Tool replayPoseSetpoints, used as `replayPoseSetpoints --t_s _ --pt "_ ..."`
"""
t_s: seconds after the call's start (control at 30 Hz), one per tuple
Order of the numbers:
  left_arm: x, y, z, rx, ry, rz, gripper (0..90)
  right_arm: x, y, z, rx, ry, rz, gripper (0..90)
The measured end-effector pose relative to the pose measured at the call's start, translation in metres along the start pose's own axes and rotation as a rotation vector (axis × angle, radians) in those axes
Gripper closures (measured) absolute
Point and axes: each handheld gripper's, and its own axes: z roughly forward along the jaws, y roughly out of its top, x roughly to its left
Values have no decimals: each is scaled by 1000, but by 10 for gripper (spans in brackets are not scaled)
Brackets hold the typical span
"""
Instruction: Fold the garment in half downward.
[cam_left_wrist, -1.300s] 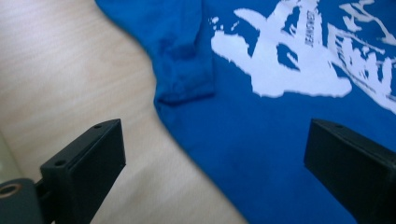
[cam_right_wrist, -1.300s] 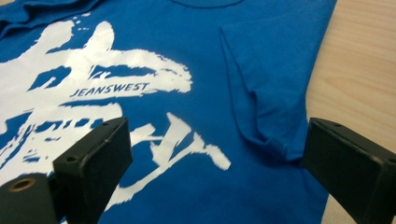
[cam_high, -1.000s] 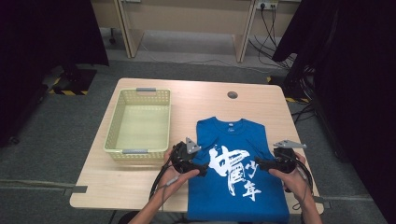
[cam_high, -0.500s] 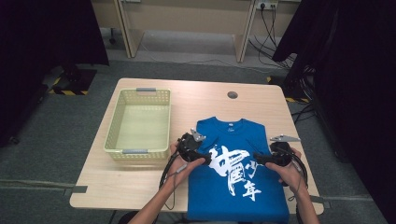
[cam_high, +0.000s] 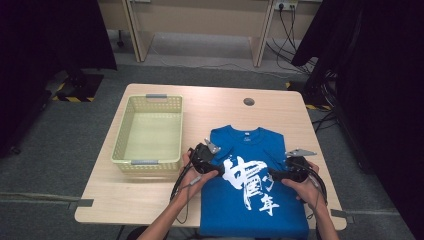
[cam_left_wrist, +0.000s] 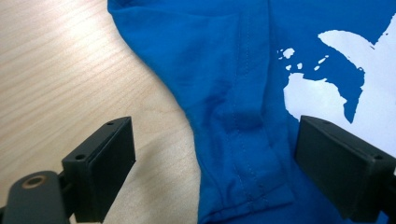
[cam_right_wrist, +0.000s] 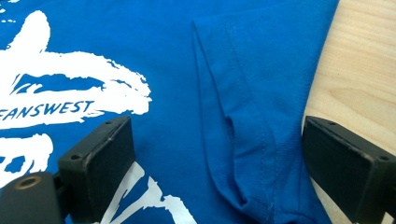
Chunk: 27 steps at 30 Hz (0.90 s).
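Near edge of the desk first: the blue T-shirt lies flat, print up, its hem running right to that edge and partly over it. Bare wood sits open to the left of the shirt, in front of the basket, and a narrow strip shows along the right side.

Left hand-held gripper is at the shirt's left side, level with the folded sleeve. In the left gripper view its jaws stand wide apart, one over bare wood, the other over the white print, with the sleeve hem lying between them; nothing is pinched.

Right hand-held gripper mirrors it at the shirt's right side. In the right gripper view the jaws are spread just as wide, one over the print, the other over the desk at the cloth's edge, the folded right sleeve between them, not clamped.

Further back, the yellow-green basket stands left of the shirt, just beside the left hand. Beyond the collar there is open desk up to a round cable hole.
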Motion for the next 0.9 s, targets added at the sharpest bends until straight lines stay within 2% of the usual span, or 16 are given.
replayPoseSetpoints --t_s 0.13,0.4,0.47,0.5,0.6,0.77,0.9 --pt "-1 -3 -2 -11 5 4 119 4 -5 -4 4 5 -9 112" --pt "-3 -6 -9 8 -2 26 131 10 -8 -8 16 13 -18 110" --pt "0 -1 -11 -40 29 0 154 9 -7 -9 21 23 -29 106" --pt "1 1 -11 -44 37 -3 161 7 -6 -10 18 27 -22 106" --pt "3 8 -4 -24 25 -14 163 0 -2 -15 -6 26 11 108" --pt "9 14 8 -11 -3 -85 168 -7 7 -15 -28 30 35 112" --pt "13 20 18 -8 9 -106 171 -11 15 -8 -33 31 39 120"
